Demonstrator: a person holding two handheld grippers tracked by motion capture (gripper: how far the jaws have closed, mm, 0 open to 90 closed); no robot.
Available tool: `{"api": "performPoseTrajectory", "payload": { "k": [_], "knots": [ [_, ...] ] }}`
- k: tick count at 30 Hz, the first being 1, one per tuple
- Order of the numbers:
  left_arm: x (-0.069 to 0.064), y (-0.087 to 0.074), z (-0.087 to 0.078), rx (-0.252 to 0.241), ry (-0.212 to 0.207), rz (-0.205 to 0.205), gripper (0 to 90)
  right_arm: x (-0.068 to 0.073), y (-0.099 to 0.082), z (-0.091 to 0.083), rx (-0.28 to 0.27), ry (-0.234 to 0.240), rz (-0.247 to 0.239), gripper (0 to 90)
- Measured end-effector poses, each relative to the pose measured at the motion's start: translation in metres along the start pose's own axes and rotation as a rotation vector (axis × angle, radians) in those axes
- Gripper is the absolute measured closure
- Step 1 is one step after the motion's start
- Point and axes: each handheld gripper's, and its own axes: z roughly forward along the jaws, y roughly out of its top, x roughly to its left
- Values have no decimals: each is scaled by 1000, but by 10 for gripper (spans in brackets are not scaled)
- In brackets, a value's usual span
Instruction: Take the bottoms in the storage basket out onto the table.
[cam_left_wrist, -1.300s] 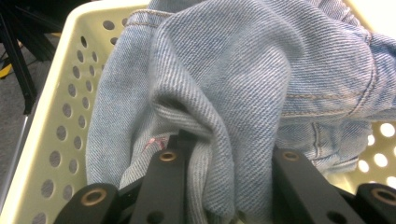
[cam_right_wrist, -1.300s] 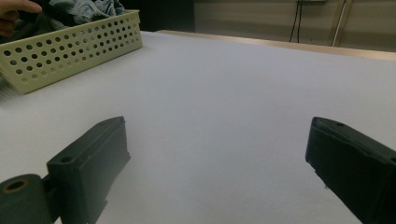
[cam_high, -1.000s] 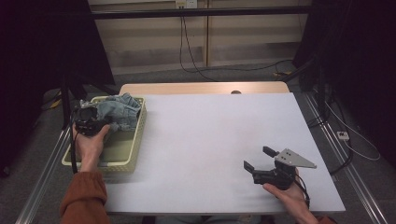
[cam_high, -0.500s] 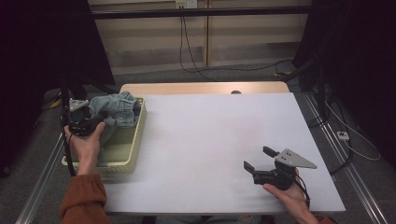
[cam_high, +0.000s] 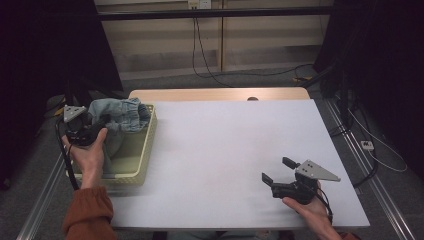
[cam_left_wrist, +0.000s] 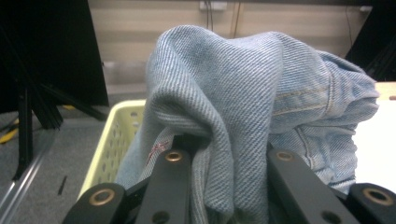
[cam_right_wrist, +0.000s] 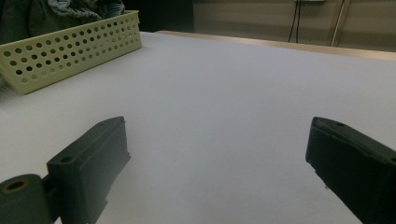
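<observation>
A light blue denim garment (cam_high: 122, 114) hangs bunched over the far end of a pale yellow perforated basket (cam_high: 135, 165) at the table's left. My left gripper (cam_high: 96, 127) is shut on a fold of it. In the left gripper view the denim (cam_left_wrist: 243, 93) bulges up between and over the two black jaws of the left gripper (cam_left_wrist: 224, 158), above the basket's rim (cam_left_wrist: 109, 144). My right gripper (cam_high: 277, 170) rests near the front right of the white table, open, with nothing between its fingers. Seen from the right gripper (cam_right_wrist: 217, 154), bare tabletop lies ahead, with the basket (cam_right_wrist: 65, 51) and the denim (cam_right_wrist: 79, 8) at the far left.
The white table top (cam_high: 225, 145) stretches between the basket and the right gripper. A wooden strip (cam_high: 215, 94) runs along its far edge. Cables (cam_high: 210, 60) lie on the floor beyond, and dark stands flank both sides.
My left gripper has lifted the denim and drawn it a little to the left, so more cloth hangs clear above the basket. The right gripper has stayed put.
</observation>
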Motion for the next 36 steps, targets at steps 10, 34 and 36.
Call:
{"api": "performPoseTrajectory", "payload": {
  "k": [10,34,36],
  "knots": [
    [1,4,-11,-68,-10,-1,784,1,0,0,0,5,-4,56],
    [-7,24,-35,-203,-34,13,793,1,0,0,-3,11,-2,55],
    [-7,24,-36,-209,-40,24,793,2,0,0,-4,11,-3,55]
  ]
}}
